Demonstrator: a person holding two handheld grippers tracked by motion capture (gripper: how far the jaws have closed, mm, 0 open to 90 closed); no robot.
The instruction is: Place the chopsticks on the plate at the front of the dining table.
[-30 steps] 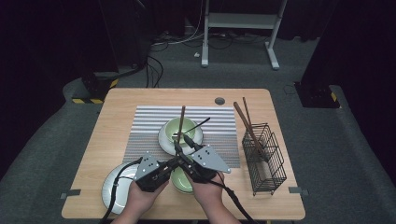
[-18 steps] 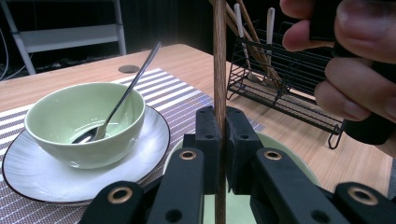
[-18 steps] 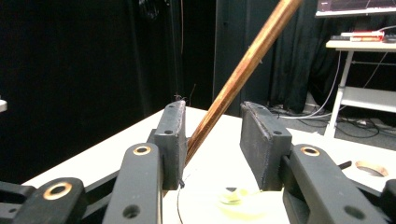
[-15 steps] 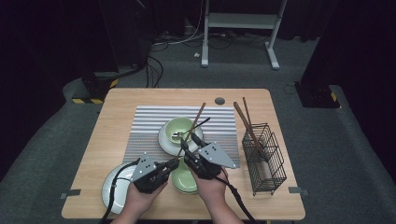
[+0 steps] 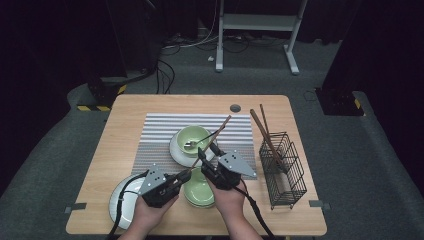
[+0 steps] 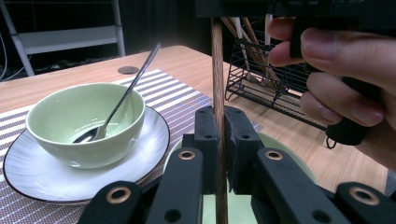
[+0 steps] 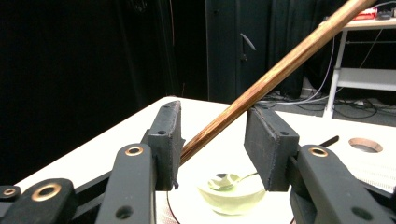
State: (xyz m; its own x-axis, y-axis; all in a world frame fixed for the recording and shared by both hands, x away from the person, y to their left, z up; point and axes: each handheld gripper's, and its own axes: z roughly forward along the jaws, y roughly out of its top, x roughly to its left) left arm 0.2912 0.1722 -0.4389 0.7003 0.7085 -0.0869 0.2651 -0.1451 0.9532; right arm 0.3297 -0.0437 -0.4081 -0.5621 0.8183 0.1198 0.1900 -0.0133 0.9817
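The left gripper [image 5: 172,182] has its jaws clamped together on a long wooden chopstick [image 5: 212,137], which slants up from near the front edge of the table over the striped mat [image 5: 155,135] toward the middle. The right gripper [image 5: 207,157] sits just beside it, its jaws apart on either side of the same stick; in the right gripper view the chopstick [image 7: 275,70] passes between the pads, touching or nearly touching one and clear of the other. This looks like a hand-over, likely bound for the wire rack [image 5: 285,167] by the table's right edge, where other chopsticks stand.

To do it well, the right gripper should close squarely on the shaft, well up from the left gripper's hold, before the left lets go, so the stick cannot swing down. The bowl with a spoon [image 5: 192,142] on its plate lies right under the raised end, and a second bowl [image 5: 197,190] sits below the grippers, so the stick should stay lifted during the exchange.
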